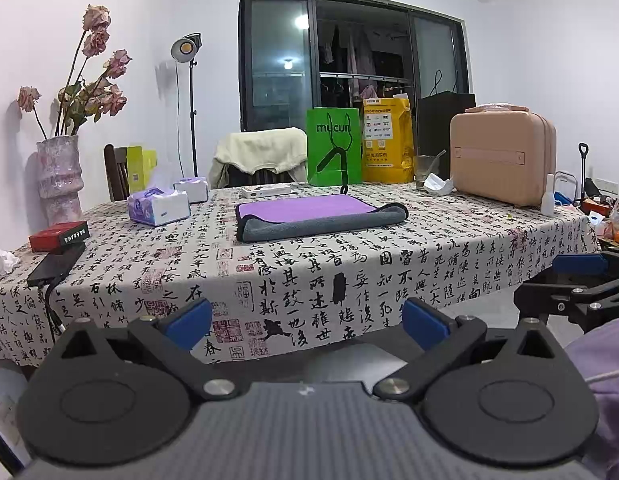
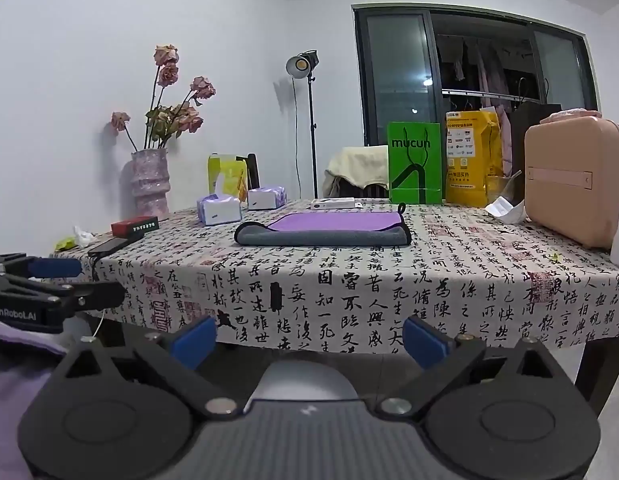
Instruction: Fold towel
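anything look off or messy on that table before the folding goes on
The towel lies flat, folded with its grey edge neat. Nearby, a crumpled white mask lies beside the glass, a wadded tissue sits at the left edge, and the flowers in the vase droop, wilted.

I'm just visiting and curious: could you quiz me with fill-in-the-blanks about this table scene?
1. The towel is purple on top and ____ underneath.
2. The green bag reads ____.
3. The vase holds dried ____.
4. The jaws of the left gripper and right gripper stand ____, holding nothing.

Answers: grey; mucun; roses; open
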### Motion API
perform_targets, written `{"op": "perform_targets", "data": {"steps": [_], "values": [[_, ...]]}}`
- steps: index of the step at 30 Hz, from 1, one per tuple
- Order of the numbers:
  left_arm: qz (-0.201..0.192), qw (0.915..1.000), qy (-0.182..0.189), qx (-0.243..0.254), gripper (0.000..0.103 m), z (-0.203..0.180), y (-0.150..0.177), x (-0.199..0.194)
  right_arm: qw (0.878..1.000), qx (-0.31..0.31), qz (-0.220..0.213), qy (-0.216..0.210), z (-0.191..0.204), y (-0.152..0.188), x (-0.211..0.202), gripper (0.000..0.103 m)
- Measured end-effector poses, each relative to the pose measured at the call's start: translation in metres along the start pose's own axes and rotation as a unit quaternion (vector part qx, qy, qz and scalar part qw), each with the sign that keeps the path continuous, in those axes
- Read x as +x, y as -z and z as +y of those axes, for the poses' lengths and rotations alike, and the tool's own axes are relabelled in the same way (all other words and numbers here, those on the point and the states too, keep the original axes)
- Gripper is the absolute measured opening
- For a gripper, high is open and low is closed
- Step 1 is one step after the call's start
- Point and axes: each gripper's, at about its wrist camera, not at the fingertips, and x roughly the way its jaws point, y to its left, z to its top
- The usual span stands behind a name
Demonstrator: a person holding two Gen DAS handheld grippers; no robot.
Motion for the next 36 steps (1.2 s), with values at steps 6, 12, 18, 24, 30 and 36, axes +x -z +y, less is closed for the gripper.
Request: {"op": "perform_targets", "data": {"steps": [6, 12, 18, 24, 30, 36], "values": [[0.003, 1.0000, 0.003, -0.002, 0.103, 0.0019, -0.0007, 0.0006, 1.000, 0.001, 0.002, -0.002, 0.0001, 0.0003, 0.0009, 0.101], [0.003, 1.0000, 0.002, -0.001, 0.103, 0.0008, -0.0004, 0.0003, 1.000, 0.000, 0.001, -0.002, 0.0015, -0.0001, 0.0010, 0.101], [0.003, 1.0000, 0.002, -0.001, 0.103, -0.0001, -0.0003, 0.0005, 1.000, 0.001, 0.002, -0.002, 0.0015, 0.0003, 0.0014, 0.101], [0.004, 1.0000, 0.002, -0.001, 0.103, -0.0012, -0.0001, 0.0010, 1.000, 0.003, 0.005, -0.003, 0.0018, 0.0011, 0.0024, 0.101], [0.004, 1.0000, 0.002, -0.001, 0.103, -0.0015, 0.0001, 0.0011, 1.000, 0.005, 0.007, -0.002, 0.0017, 0.0014, 0.0030, 0.101], [0.004, 1.0000, 0.002, -0.001, 0.103, -0.0014, 0.0002, 0.0011, 1.000, 0.006, 0.008, -0.002, 0.0016, 0.0020, 0.0033, 0.101]]}}
